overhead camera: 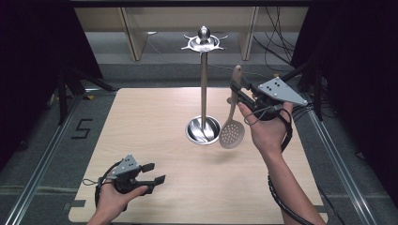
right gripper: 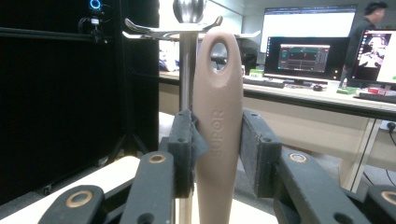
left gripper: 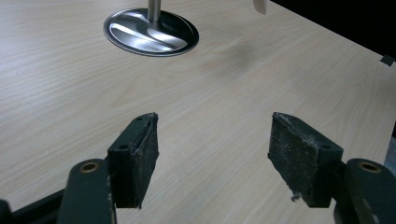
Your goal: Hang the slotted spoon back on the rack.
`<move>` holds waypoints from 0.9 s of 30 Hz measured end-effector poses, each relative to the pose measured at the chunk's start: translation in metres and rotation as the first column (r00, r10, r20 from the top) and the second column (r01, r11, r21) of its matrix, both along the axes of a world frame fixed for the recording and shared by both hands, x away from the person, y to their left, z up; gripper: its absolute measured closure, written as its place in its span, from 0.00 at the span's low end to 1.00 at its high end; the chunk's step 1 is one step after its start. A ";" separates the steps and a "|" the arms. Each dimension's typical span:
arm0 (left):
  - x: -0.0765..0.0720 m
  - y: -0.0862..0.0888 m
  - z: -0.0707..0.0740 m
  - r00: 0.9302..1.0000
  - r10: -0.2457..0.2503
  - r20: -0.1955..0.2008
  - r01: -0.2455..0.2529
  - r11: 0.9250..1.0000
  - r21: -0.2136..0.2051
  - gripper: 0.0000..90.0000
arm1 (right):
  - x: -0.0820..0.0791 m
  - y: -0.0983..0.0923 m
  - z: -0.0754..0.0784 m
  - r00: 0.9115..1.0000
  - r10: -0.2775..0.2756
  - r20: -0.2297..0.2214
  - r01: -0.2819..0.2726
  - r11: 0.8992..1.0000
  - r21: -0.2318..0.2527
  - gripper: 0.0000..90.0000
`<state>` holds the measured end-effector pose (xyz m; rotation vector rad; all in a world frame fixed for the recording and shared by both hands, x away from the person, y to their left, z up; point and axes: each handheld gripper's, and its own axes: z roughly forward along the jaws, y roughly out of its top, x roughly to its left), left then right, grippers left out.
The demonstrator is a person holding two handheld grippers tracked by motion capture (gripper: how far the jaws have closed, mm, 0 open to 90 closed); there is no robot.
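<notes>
Our right gripper point(right gripper: 217, 154) is clamped on the handle of the skimmer point(overhead camera: 232, 132), which hangs upright above the table point(overhead camera: 141, 136), just right of the rack point(overhead camera: 203, 84). Our left gripper point(left gripper: 212, 158) rests low near the table's front-left edge, jaws wide apart and holding nothing.

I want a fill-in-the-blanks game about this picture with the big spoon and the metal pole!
1. The right gripper is shut on the spoon's ____.
2. The spoon has a round head full of little ____.
3. The left gripper is ____ and holds nothing.
4. The stand rises from a round metal ____ on the table.

Missing words: handle; holes; open; base
</notes>
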<state>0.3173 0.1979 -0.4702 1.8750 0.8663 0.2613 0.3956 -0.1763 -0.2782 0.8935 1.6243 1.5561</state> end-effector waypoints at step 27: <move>-0.001 0.000 0.000 1.000 0.005 0.000 -0.005 1.000 0.000 0.36 | 0.030 -0.001 0.017 0.991 0.112 -0.073 -0.118 0.990 -0.074 0.76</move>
